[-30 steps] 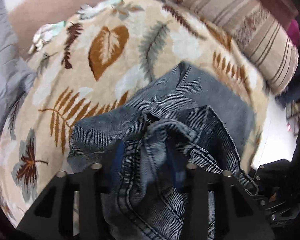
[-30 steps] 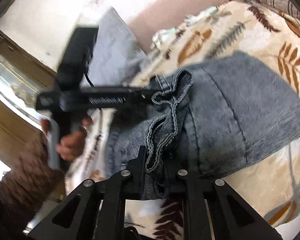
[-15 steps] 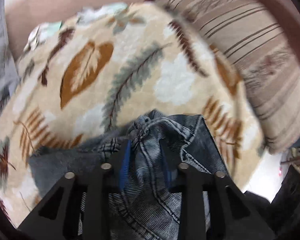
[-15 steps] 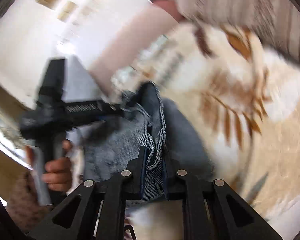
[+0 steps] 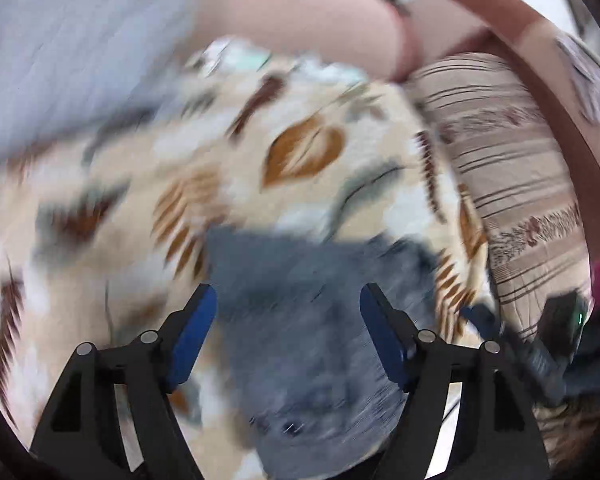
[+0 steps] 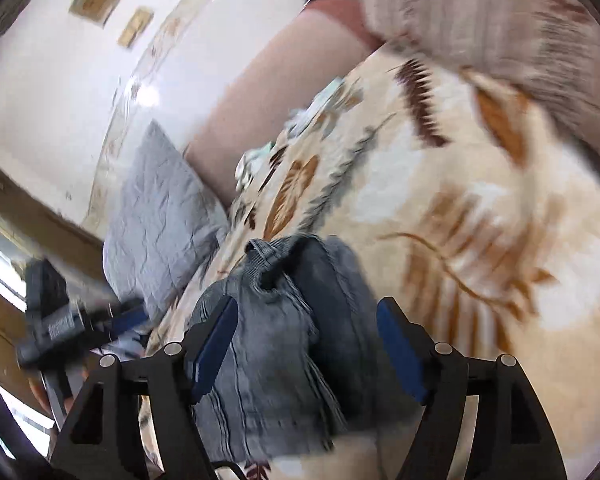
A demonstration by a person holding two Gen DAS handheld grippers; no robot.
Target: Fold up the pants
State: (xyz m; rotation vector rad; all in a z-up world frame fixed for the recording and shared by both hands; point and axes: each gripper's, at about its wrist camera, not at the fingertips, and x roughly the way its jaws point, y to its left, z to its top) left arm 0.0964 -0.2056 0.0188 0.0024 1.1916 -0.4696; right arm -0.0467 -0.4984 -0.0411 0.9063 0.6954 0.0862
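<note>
The grey-blue denim pants (image 5: 300, 320) lie folded in a bundle on the leaf-patterned blanket (image 5: 228, 184), blurred in the left wrist view. My left gripper (image 5: 288, 300) hangs above them with its jaws opening wide, and nothing is pinched between its blue pads. In the right wrist view the pants (image 6: 284, 320) lie below my right gripper (image 6: 308, 312), whose jaws are also opening. The cloth sits between the pads, which do not press on it. The left gripper (image 6: 120, 316) shows blurred at the left edge of that view.
A striped cushion (image 5: 512, 184) lies along the right side of the bed. A grey pillow (image 6: 160, 216) leans at the far left by the pinkish headboard (image 6: 268, 92). The blanket (image 6: 480, 208) spreads out to the right of the pants.
Both grippers were shut on the denim waistband and have let it go; their jaws now stand wide. The pants have dropped onto the blanket in a bundle. The left gripper has lifted and rolled.
</note>
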